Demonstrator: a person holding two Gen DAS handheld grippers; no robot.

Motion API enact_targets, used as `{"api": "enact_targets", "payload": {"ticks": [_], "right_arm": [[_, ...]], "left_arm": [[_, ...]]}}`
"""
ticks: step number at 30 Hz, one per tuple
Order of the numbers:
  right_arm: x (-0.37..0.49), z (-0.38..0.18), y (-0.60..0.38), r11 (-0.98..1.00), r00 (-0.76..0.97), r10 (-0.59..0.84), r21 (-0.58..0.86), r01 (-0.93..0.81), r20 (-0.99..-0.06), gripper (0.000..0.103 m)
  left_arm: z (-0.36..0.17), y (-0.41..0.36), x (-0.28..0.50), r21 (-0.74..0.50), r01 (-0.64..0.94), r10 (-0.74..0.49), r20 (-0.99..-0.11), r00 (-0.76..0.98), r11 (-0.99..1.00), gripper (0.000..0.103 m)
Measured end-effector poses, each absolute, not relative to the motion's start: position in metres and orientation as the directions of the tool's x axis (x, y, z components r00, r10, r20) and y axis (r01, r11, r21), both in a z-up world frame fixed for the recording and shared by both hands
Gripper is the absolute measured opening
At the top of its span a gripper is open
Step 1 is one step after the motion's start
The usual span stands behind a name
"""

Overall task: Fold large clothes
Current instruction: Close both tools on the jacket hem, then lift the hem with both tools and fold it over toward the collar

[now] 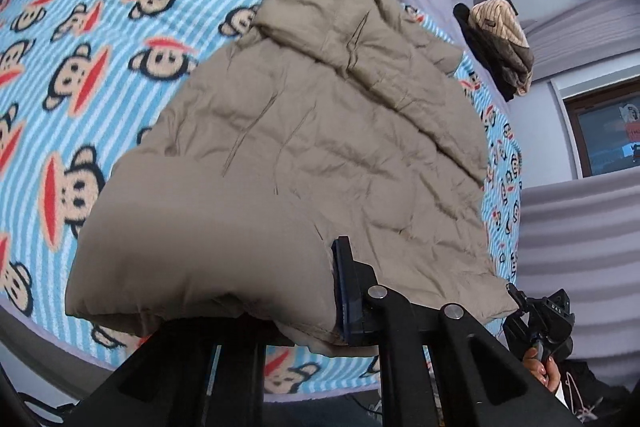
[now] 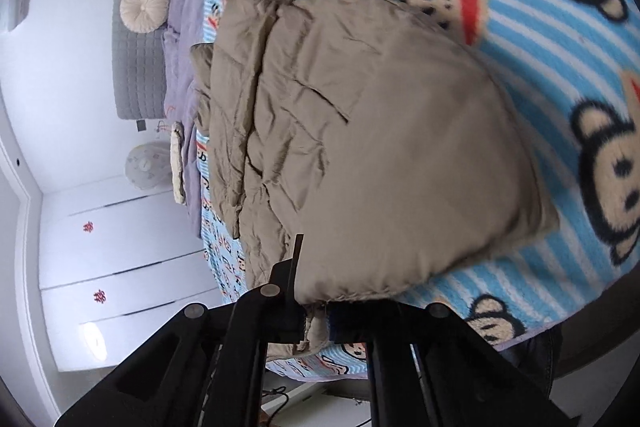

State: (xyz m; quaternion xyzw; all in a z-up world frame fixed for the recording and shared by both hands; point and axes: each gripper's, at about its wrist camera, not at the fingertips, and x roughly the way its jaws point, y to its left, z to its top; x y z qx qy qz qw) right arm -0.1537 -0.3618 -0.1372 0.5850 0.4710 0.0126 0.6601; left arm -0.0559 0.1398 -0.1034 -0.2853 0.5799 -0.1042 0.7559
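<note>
left wrist: right tongs point(image 1: 520, 301) gripping jacket point(image 1: 320, 155)

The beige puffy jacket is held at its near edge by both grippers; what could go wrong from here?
1. The jacket is thick and slick-looking; the left gripper and right gripper each pinch only its hem, so it may slip out mid-fold.
2. Its far end is already bunched, so the fold may come out uneven.
3. It lies near the edge of the monkey-print blanket; a pull could drag it off.
</note>
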Motion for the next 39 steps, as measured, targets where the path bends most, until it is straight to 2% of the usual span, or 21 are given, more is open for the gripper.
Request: {"api": "enact_targets", "payload": {"ticks": [8, 11, 14, 19, 24, 28, 32, 35, 36, 37, 39], "right_arm": [[-0.033, -0.059, -0.379, 0.505, 0.57, 0.579, 0.806, 0.311, -0.583, 0.007], [0.027, -0.041, -0.384, 0.566, 0.553, 0.592, 0.791, 0.232, -0.586, 0.007], [0.088, -0.036, -0.386, 0.639, 0.514, 0.579, 0.743, 0.197, -0.634, 0.007], [0.173, -0.064, -0.382, 0.712, 0.456, 0.529, 0.667, 0.222, -0.716, 0.007], [0.215, -0.114, -0.375, 0.767, 0.419, 0.439, 0.575, 0.285, -0.795, 0.007], [0.227, -0.142, -0.375, 0.754, 0.413, 0.42, 0.564, 0.338, -0.808, 0.007], [0.236, -0.157, -0.376, 0.748, 0.417, 0.407, 0.559, 0.36, -0.813, 0.007], [0.237, -0.152, -0.374, 0.755, 0.418, 0.395, 0.548, 0.36, -0.818, 0.008], [0.236, -0.149, -0.373, 0.763, 0.416, 0.388, 0.54, 0.356, -0.823, 0.009], [0.236, -0.143, -0.372, 0.775, 0.414, 0.381, 0.53, 0.344, -0.827, 0.009], [0.235, -0.132, -0.369, 0.8, 0.41, 0.37, 0.51, 0.316, -0.834, 0.011]], "left_arm": [[-0.024, 0.126, 0.051, -0.516, -0.14, -0.4, -0.784, 0.475, 0.845, 0.015], [-0.015, 0.118, 0.101, -0.471, -0.147, -0.344, -0.793, 0.503, 0.87, 0.015], [-0.022, 0.113, 0.149, -0.419, -0.163, -0.29, -0.814, 0.503, 0.893, 0.015], [-0.063, 0.108, 0.214, -0.34, -0.182, -0.23, -0.864, 0.448, 0.923, 0.015], [-0.12, 0.099, 0.257, -0.27, -0.131, -0.207, -0.906, 0.368, 0.954, 0.015], [-0.15, 0.093, 0.277, -0.255, -0.105, -0.208, -0.921, 0.331, 0.961, 0.016], [-0.146, 0.089, 0.282, -0.235, -0.08, -0.199, -0.929, 0.313, 0.969, 0.018], [-0.125, 0.088, 0.271, -0.209, -0.031, -0.185, -0.917, 0.354, 0.977, 0.046], [-0.114, 0.088, 0.264, -0.18, -0.014, -0.161, -0.91, 0.383, 0.984, 0.073], [-0.105, 0.089, 0.26, -0.157, -0.001, -0.142, -0.899, 0.415, 0.988, 0.092], [-0.086, 0.089, 0.25, -0.116, 0.031, -0.116, -0.874, 0.472, 0.993, 0.093]]}}
